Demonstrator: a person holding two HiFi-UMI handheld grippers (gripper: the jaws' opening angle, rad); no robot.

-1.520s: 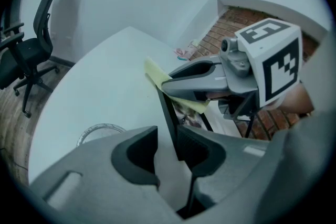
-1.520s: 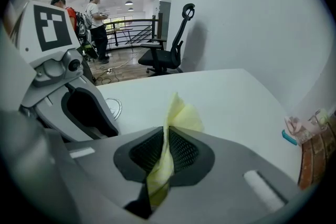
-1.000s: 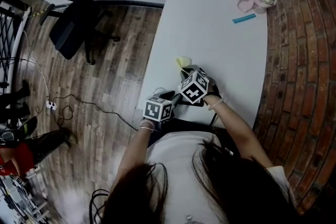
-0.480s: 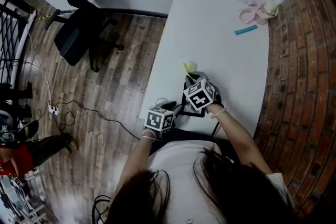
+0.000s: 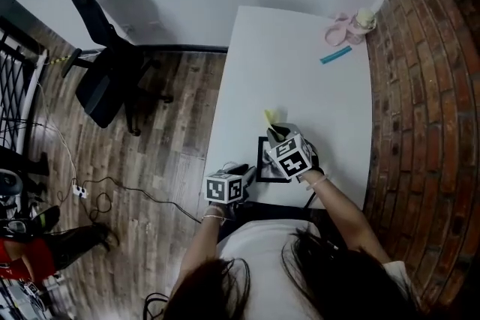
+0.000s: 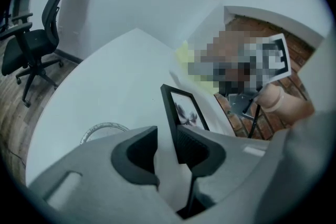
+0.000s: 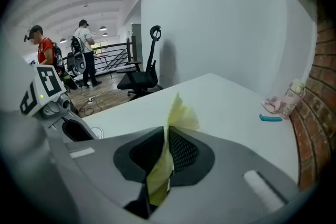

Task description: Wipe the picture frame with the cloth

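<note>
A small black picture frame [image 5: 268, 161] sits near the front edge of the white table [image 5: 300, 71], with a dark flower print [image 6: 187, 113] behind its glass. My left gripper [image 6: 167, 136] is shut on the frame's near edge, which rests against the right pad. In the head view the left gripper [image 5: 250, 173] is at the frame's lower left corner. My right gripper [image 7: 165, 139] is shut on a yellow cloth [image 7: 177, 115] that sticks up past its jaws. That gripper [image 5: 277, 134] hovers over the frame's far side, and the cloth [image 5: 269, 118] pokes out beyond it.
Pink items [image 5: 345, 28] and a teal stick [image 5: 335, 55] lie at the table's far right corner. A clear ring [image 6: 102, 131] lies on the table left of the frame. A brick wall [image 5: 420, 124] runs along the right. An office chair [image 5: 105, 71] stands on the left floor, and people [image 7: 84, 50] stand far off.
My right gripper has risen a little and rolled, still holding the cloth. The left gripper keeps its hold on the frame in the same place.
</note>
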